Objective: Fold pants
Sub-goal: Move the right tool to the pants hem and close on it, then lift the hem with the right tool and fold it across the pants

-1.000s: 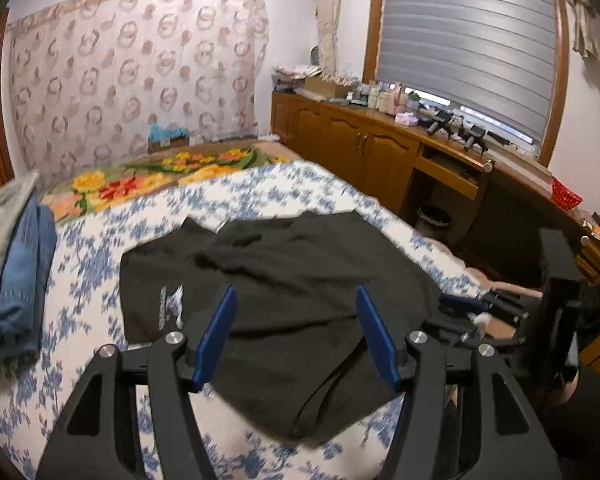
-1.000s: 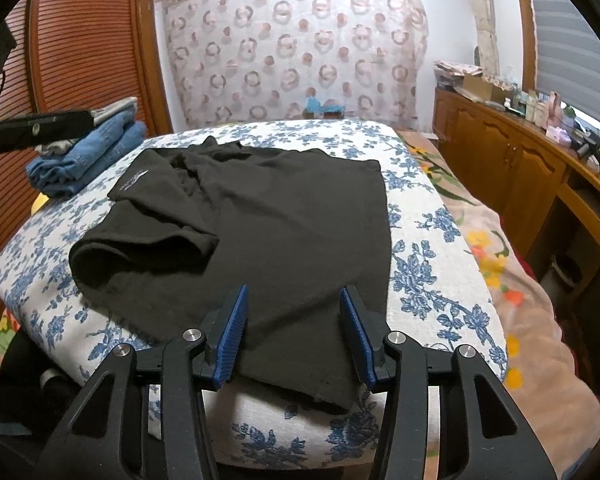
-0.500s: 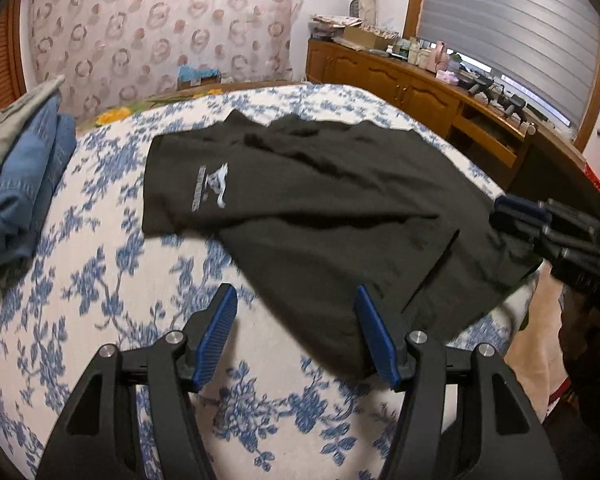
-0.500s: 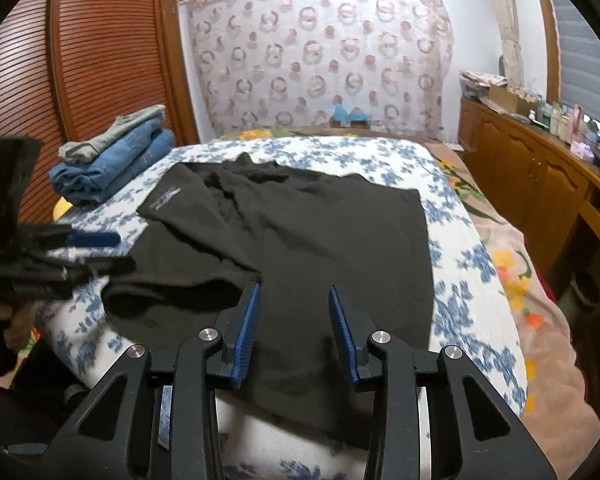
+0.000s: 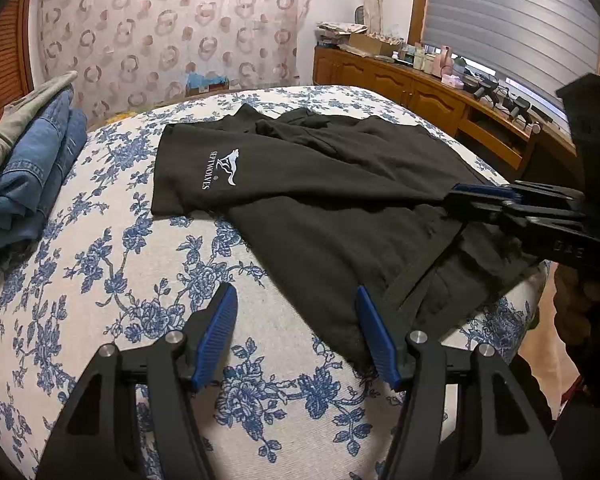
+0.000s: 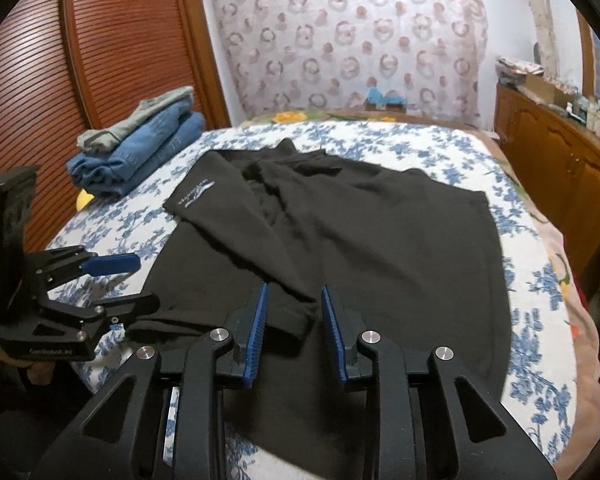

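Pants: black knit, rumpled, flat on floral quilt. Left hand-held gripper apart; right hand-held gripper closing, not gripping.

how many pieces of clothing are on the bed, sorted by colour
black: 1, the black pants spread out on the bed
blue: 2 at least, the folded jeans in the stack; the exact number of layers is hard to tell
grey-green: 1, the folded garment on top of the stack
total: 4
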The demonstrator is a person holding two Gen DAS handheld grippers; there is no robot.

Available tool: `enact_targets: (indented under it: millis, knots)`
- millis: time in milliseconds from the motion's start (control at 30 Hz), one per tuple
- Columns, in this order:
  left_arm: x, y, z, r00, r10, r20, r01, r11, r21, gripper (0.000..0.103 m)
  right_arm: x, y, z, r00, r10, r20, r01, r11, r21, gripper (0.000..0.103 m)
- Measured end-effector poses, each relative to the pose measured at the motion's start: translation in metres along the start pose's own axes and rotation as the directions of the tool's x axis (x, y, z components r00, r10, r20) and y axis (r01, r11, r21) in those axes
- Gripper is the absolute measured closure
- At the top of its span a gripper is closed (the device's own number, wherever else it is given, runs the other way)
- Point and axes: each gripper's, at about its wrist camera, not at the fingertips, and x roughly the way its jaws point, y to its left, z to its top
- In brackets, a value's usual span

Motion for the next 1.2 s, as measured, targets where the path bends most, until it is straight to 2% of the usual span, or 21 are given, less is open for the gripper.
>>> enact_targets:
  millis: [300,467,567,767,867,1200]
  knots:
    - [-0.001,0.002,-0.001,1.0,-0.01,0.011,0.01,1.0,-0.003,0.042,0.013,0.005,-0.004,0.998,0.018,-0.061,-0.019,1.0,-0.005,0.076]
    - [-0.002,0.003,-0.002,1.0,-0.01,0.018,0.01,1.0,-0.004,0.042,0.011,0.011,-0.003,0.997,0.049,-0.066,-0.05,0.998,-0.022,0.092]
    - [-0.002,0.004,-0.002,1.0,-0.01,0.018,0.01,1.0,-0.005,0.042,0.012,0.016,-0.003,0.998,0.034,-0.06,-0.037,0.998,-0.053,0.097]
    - [-0.009,0.01,-0.001,0.999,-0.024,0.02,0.025,0.998,-0.05,0.042,-0.003,0.02,0.003,0.999,0.026,0.02,-0.025,0.997,-0.067,0.101]
    - [-0.017,0.009,0.001,0.999,-0.006,0.045,0.008,0.999,-0.037,0.042,-0.017,0.023,0.009,0.997,0.01,0.072,-0.004,0.996,-0.084,0.101]
    - [-0.027,-0.004,0.009,0.996,-0.031,0.084,0.031,1.0,-0.002,0.042,-0.07,0.014,0.018,0.975,-0.036,0.219,0.057,0.994,-0.094,0.101]
